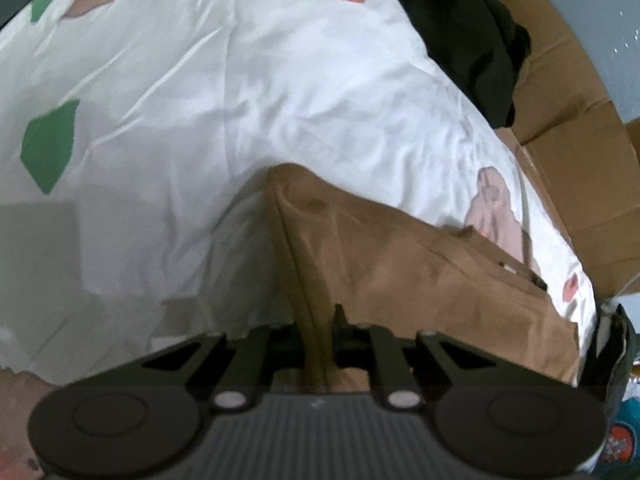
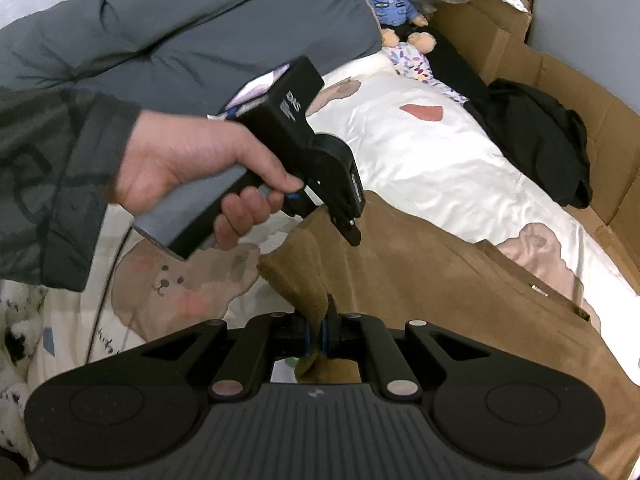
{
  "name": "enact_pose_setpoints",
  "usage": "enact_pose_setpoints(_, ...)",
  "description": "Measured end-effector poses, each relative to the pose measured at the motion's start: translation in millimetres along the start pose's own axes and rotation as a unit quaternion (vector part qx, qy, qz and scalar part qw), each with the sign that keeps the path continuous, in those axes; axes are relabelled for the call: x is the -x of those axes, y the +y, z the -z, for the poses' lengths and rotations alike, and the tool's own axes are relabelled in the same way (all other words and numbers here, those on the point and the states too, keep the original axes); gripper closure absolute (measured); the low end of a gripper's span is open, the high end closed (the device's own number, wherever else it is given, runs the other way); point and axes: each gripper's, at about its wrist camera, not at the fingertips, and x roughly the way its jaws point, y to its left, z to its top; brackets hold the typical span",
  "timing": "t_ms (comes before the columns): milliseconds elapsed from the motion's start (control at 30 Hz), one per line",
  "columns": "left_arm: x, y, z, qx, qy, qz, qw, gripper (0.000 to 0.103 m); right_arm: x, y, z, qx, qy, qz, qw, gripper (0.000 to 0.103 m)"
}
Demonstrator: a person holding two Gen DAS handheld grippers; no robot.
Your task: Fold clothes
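Your left tongs are clamped on one edge of the brown garment, which lies spread on the bed's white cover. Your right tongs are clamped on a bunched corner of it. You appear to be starting a fold; next, lift both corners together, evenly.

Tan-brown garment on white bedsheet with green, coral and bear-print patches; black grippers.
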Motion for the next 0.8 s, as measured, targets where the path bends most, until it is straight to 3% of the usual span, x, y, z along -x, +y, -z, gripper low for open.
enact_pose_setpoints(300, 8.1, -40.8, -12.6, -0.039, 0.028, -0.056, 0.9973, 0.093, 2.5, -27.8, -10.3, -0.055, 0.015, 0.012, 0.998, 0.098)
enact_pose_setpoints(367, 8.3, -53.6, -17.3, -0.057, 0.039, -0.071, 0.9951, 0.093, 6.8, -39.9, -12.0, -0.094, 0.014, 0.006, 0.995, 0.098)
enact_pose_setpoints(467, 12.1, -69.2, -18.4, -0.077, 0.044, -0.092, 0.9918, 0.093, 15.1, -45.1, -12.8, -0.105, 0.01, -0.003, 0.994, 0.098)
enact_pose_setpoints(633, 30.9, -80.0, -6.6, -0.066, 0.046, -0.096, 0.9921, 0.093, 18.4, -40.9, -8.8, -0.145, 0.044, -0.025, 0.988, 0.098)
enact_pose_setpoints(800, 51.8, -103.7, 9.7, -0.079, 0.039, -0.088, 0.9923, 0.093, 37.5, -28.7, 10.5, -0.175, 0.02, -0.015, 0.984, 0.098)
